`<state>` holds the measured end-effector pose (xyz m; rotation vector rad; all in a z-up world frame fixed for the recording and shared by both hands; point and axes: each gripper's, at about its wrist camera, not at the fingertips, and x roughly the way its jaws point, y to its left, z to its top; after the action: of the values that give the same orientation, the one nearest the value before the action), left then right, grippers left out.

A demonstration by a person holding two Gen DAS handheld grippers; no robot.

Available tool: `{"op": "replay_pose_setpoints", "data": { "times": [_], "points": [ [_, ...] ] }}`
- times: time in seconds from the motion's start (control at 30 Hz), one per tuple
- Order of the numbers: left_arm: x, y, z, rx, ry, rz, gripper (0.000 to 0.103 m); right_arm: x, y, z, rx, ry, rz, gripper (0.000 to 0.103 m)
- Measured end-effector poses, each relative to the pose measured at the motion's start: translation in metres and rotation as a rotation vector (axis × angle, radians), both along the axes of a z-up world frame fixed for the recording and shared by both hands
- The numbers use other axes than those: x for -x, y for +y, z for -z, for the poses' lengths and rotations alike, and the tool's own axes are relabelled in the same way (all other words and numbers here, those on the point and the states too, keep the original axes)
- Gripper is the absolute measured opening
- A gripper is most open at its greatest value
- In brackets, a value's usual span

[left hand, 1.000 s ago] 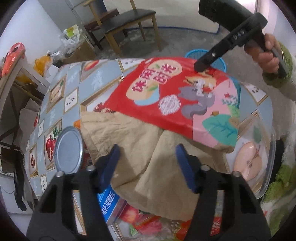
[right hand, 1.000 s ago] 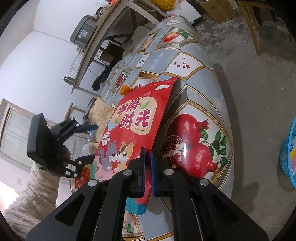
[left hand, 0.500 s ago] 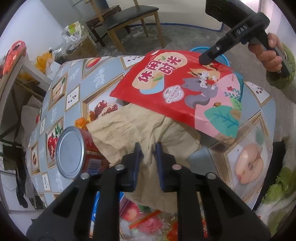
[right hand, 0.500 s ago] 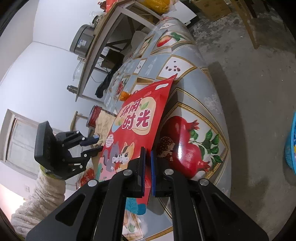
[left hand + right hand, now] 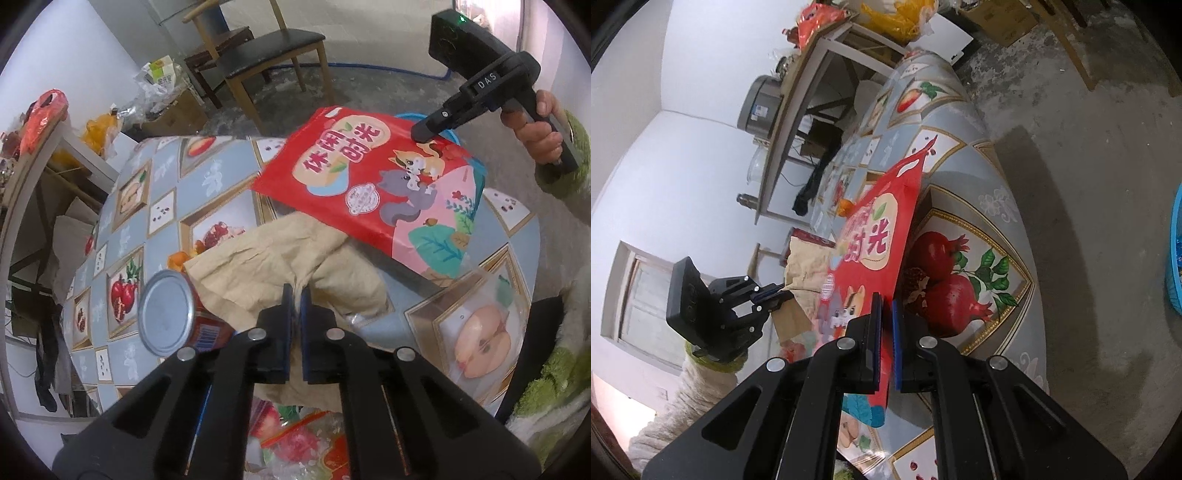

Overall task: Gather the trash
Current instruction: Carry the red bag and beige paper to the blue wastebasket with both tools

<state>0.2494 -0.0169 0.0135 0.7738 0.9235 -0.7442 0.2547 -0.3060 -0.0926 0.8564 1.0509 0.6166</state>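
Note:
My right gripper (image 5: pixel 886 306) is shut on the edge of a large red snack bag (image 5: pixel 875 240) with cartoon squirrels and holds it lifted above the table; the bag (image 5: pixel 373 177) and that gripper (image 5: pixel 424 134) also show in the left wrist view. My left gripper (image 5: pixel 295 291) is shut on a crumpled brown paper bag (image 5: pixel 266 262) lying on the fruit-patterned tablecloth (image 5: pixel 155 206). In the right wrist view the left gripper (image 5: pixel 775 291) pinches the brown paper (image 5: pixel 805 266).
A red can with a silver lid (image 5: pixel 168 314) lies left of the brown paper. Colourful wrappers (image 5: pixel 295 439) lie at the table's near edge. A blue basin (image 5: pixel 1174 251) stands on the floor beyond the table. Chairs (image 5: pixel 269 48) and boxes stand behind.
My left gripper closed on the brown paper bag, from wide open to shut. My right gripper raised the red snack bag higher and away, uncovering more of the brown paper.

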Motion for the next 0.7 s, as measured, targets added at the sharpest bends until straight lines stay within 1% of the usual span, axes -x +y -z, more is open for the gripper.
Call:
{"op": "replay_pose_setpoints", "data": {
  "times": [0.3, 0.57, 0.7],
  "points": [
    [0.004, 0.003, -0.032, 0.101, -0.030, -0.052, 0.002, 0.014, -0.017, -0.008, -0.048, -0.020, 0.044, 0.005],
    [0.007, -0.001, -0.053, 0.146, -0.084, -0.085, 0.002, 0.024, -0.028, -0.017, -0.092, -0.042, 0.079, 0.004],
    [0.009, -0.006, -0.063, 0.174, -0.103, -0.096, 0.002, 0.030, -0.036, -0.024, -0.096, -0.062, 0.099, 0.004]
  ]
}}
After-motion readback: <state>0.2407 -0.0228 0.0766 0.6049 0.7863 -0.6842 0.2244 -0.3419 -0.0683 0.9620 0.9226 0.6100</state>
